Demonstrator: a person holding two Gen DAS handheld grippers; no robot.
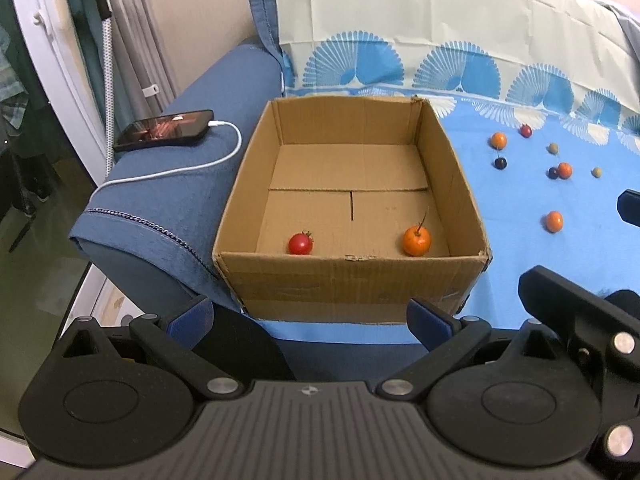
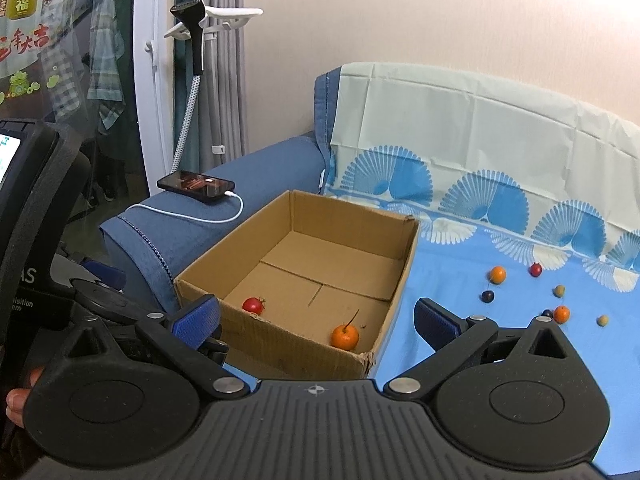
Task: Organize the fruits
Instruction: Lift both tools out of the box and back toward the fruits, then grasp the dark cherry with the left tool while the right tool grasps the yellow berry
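both tongs, left gripper (image 1: 308, 318) and right gripper (image 2: 316, 320), gape empty before the cardboard box (image 1: 354, 280), whose near wall shelters a red fruit (image 1: 300, 243) and orange fruit (image 1: 416, 241). only the left view shows a lone orange fruit (image 1: 554, 221) on the blue cloth (image 1: 520, 240).

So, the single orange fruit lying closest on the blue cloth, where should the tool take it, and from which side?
Probably from above, the fingers closing across the round middle of the orange fruit. It lies alone on the flat blue cloth, with free space on every side.
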